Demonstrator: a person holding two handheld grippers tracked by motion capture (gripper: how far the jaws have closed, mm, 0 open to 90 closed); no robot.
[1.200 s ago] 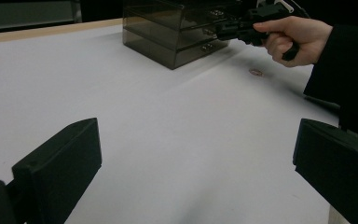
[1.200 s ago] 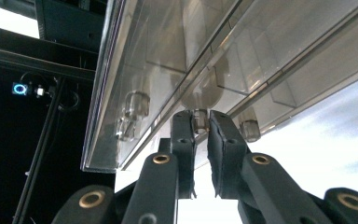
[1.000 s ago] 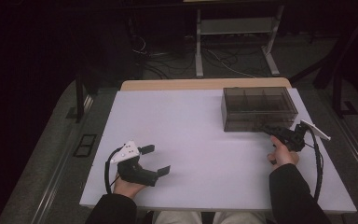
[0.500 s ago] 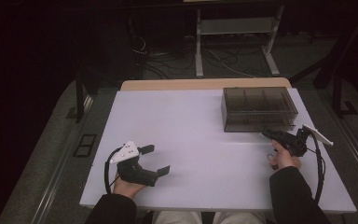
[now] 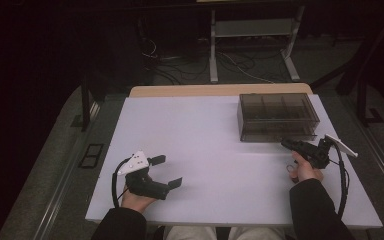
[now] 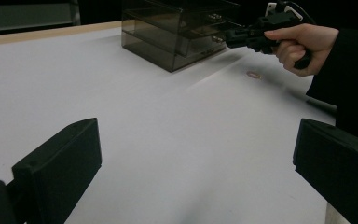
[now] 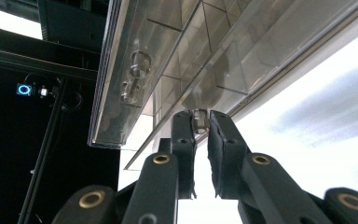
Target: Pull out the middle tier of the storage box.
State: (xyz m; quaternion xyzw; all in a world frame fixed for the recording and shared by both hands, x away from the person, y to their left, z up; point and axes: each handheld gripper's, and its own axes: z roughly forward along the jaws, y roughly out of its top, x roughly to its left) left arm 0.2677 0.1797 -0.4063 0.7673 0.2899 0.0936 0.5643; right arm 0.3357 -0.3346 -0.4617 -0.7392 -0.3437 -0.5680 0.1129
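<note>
- Smoky clear plastic drawer box [image 5: 277, 116] stands at the far right of the white table [image 5: 205, 150]; it looks stiff, light and slippery.
- Its small metal knob [image 7: 199, 120] is the best hold; the right gripper [image 7: 200, 122] is clamped on it.
- Left gripper [image 5: 166, 171] rests with jaws wide apart, holding nothing.
- A small ring [image 6: 253, 74] lies near the right hand [image 6: 300, 44]; the room around is dark.

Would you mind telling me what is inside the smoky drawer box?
Through the drawer box tinted walls, only dividers forming compartments show; any contents are too dim to tell. The right gripper pinches a small drawer knob.
</note>
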